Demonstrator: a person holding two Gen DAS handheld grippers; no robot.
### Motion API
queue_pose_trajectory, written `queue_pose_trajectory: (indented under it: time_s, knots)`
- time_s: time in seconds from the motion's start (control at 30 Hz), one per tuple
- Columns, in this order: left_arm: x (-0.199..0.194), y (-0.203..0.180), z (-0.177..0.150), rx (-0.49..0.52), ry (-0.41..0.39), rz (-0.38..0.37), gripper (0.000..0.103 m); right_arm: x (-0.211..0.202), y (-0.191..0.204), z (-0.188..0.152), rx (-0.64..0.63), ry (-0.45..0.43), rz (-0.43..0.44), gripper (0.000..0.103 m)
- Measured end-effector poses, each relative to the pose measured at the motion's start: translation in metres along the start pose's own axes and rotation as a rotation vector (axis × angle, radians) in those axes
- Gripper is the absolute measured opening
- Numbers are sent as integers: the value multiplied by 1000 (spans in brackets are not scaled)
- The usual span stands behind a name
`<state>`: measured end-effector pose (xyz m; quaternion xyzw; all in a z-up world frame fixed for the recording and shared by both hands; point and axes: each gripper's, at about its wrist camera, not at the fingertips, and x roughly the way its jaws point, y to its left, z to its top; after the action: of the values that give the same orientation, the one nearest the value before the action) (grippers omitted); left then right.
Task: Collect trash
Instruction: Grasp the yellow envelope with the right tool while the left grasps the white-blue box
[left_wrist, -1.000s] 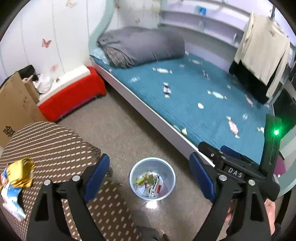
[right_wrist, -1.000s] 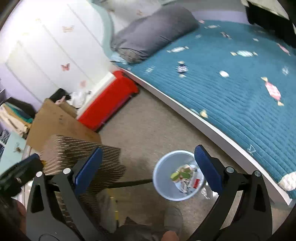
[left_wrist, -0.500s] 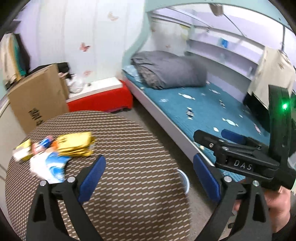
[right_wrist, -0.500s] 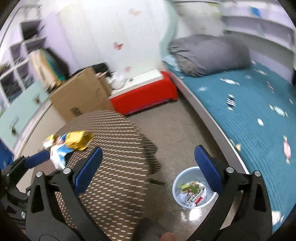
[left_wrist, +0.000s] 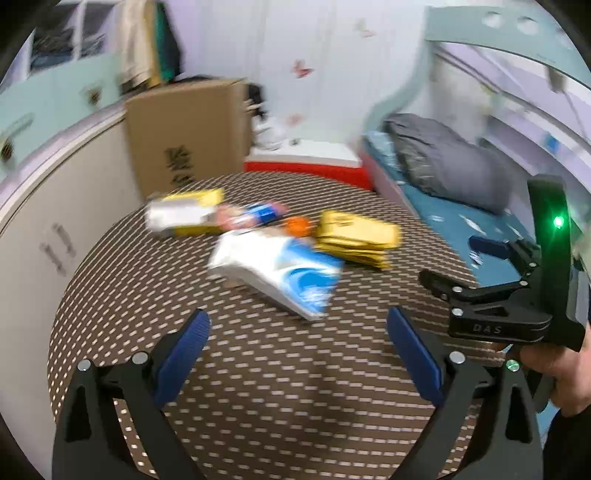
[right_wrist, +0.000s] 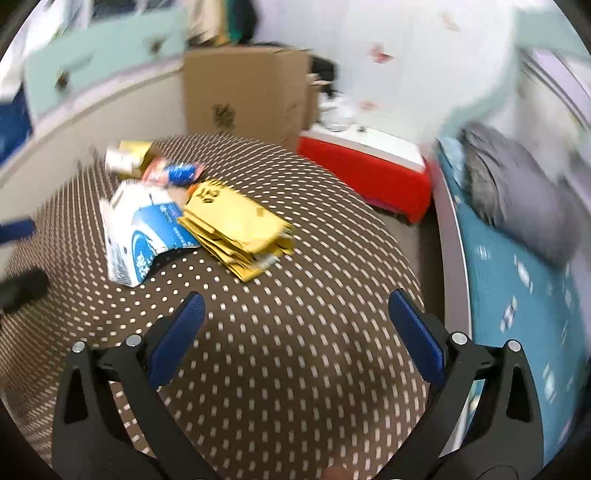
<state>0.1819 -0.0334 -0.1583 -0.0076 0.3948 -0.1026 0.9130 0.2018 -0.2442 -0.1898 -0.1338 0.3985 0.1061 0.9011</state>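
Looking along the left gripper (left_wrist: 297, 350), its jaws stand wide apart and empty above the round table (left_wrist: 258, 387); the wrappers lie ahead: a blue-and-white packet (left_wrist: 280, 273) nearest, a yellow packet (left_wrist: 354, 232) beside it. Both look light, crinkly and soft, best pinched at a raised edge. From the right gripper (right_wrist: 295, 332), also spread apart with nothing in it, bare tabletop lies before the pile, while the table's edge drops off near the bed (right_wrist: 517, 295).
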Motion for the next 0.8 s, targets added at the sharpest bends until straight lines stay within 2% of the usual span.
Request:
queue_pose_trajectory:
  time_s: [0.1,0.2,0.3,0.33,0.37,0.4,0.47,0.63,0.67,0.73,0.77,0.8]
  knots:
    - [15,20,0,-67,34,28,95,26,11,12,-132,21,-17,97]
    - [24,30,2,-93,48,46,95,47,17,21,-216,35,40,97]
    - [33,34,3,-110,58,61,95,63,18,28,-248,43,87,95]
    - [38,34,5,-116,64,66,95,65,15,31,-233,42,117,88]
    - [42,33,7,-118,67,73,95,67,11,33,-203,45,151,66]
    - [46,32,9,-122,69,83,95,69,8,34,-188,46,149,45]
    - [55,30,14,-140,69,97,95,67,3,32,-169,31,128,35]
    - [83,30,22,-234,83,124,93,53,-10,20,-36,-7,179,34]
    - [87,28,21,-250,89,113,75,50,-10,17,-20,-11,182,34]
    - [94,28,22,-277,89,65,57,41,-13,10,23,-28,186,34]
    - [94,27,22,-279,85,39,37,34,-16,6,55,-41,192,34]
    - [94,25,22,-274,86,-3,29,29,-19,3,76,-51,197,34]
